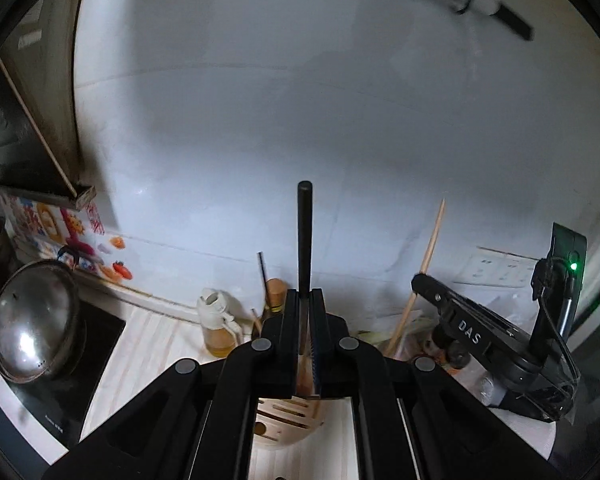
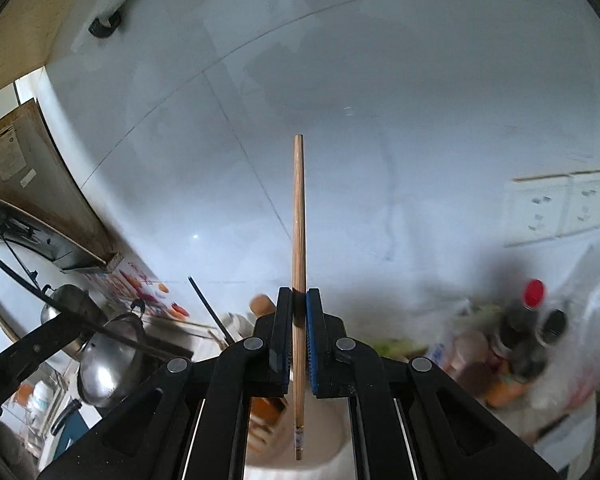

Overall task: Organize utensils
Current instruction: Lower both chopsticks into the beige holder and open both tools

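Landmark: slotted wooden holder (image 1: 284, 420) on the tabletop (image 1: 156, 344). Task reads as midway: two sticks in hand, neither yet slotted. Left gripper (image 1: 305, 320), above the holder, jaws clamped on a dark chopstick (image 1: 305, 236) pointing up past them. Right gripper (image 2: 299, 332), jaws pinched on a wooden chopstick (image 2: 298, 216), its lower end hanging over the holder.

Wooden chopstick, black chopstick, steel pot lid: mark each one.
wooden chopstick (image 2: 298, 220), right wrist view, mid shaft above the jaws
black chopstick (image 1: 304, 236), left wrist view, upper shaft
steel pot lid (image 1: 30, 324), left wrist view, shiny dome
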Demonstrator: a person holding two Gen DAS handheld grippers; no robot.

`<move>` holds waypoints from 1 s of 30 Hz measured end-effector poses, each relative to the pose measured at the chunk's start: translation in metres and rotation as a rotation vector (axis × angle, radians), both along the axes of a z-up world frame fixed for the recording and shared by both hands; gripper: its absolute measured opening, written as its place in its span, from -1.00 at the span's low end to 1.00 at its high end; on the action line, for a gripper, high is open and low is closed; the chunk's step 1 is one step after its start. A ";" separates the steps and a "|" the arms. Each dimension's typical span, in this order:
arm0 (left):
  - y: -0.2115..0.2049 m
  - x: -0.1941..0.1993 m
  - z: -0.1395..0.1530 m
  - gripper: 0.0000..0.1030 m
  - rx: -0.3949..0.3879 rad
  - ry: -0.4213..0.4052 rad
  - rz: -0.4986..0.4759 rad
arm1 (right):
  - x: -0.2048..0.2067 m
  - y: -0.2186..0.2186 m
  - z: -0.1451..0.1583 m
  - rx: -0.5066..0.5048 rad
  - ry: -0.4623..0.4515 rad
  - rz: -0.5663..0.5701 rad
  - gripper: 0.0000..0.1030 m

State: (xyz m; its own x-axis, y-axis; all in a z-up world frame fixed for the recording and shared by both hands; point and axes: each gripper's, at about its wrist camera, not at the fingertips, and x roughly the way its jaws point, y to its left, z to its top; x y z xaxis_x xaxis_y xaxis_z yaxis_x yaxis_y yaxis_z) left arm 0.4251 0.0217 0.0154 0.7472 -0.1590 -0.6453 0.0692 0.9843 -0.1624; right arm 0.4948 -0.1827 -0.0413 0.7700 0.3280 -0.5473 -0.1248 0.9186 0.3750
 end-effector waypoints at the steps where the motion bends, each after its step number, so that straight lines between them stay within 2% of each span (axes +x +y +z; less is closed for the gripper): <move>1: 0.000 0.003 -0.005 -0.96 0.001 0.015 0.001 | 0.004 0.004 -0.002 0.001 -0.003 0.004 -0.87; 7: 0.004 0.032 -0.042 -0.96 -0.026 0.130 0.002 | 0.034 0.031 -0.026 0.004 -0.006 0.038 -0.87; 13: 0.006 0.048 -0.073 -0.96 -0.061 0.224 -0.010 | 0.043 0.043 -0.048 0.010 -0.001 0.056 -0.87; 21: 0.007 0.050 -0.085 -0.94 -0.092 0.273 -0.018 | 0.046 0.056 -0.064 -0.024 0.001 0.084 -0.87; 24: 0.011 0.047 -0.082 -0.92 -0.121 0.296 0.008 | 0.043 0.057 -0.066 -0.025 0.032 0.136 -0.86; 27: 0.013 0.043 -0.074 -0.87 -0.108 0.285 0.028 | 0.037 0.057 -0.064 -0.033 0.063 0.168 -0.84; 28: 0.015 0.039 -0.070 -0.81 -0.100 0.269 0.037 | 0.033 0.055 -0.062 -0.041 0.066 0.165 -0.71; 29: 0.016 0.037 -0.068 -0.62 -0.090 0.262 0.045 | 0.030 0.055 -0.061 -0.046 0.068 0.164 -0.58; 30: 0.018 0.034 -0.065 -0.44 -0.077 0.252 0.060 | 0.027 0.053 -0.059 -0.046 0.070 0.163 -0.31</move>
State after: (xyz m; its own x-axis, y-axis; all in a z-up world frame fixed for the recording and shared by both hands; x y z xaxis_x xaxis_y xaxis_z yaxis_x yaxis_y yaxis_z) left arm 0.4595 0.0398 -0.0493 0.5744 -0.1750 -0.7996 -0.0409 0.9695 -0.2415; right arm 0.5217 -0.1294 -0.1002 0.6682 0.4185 -0.6151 -0.2486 0.9049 0.3456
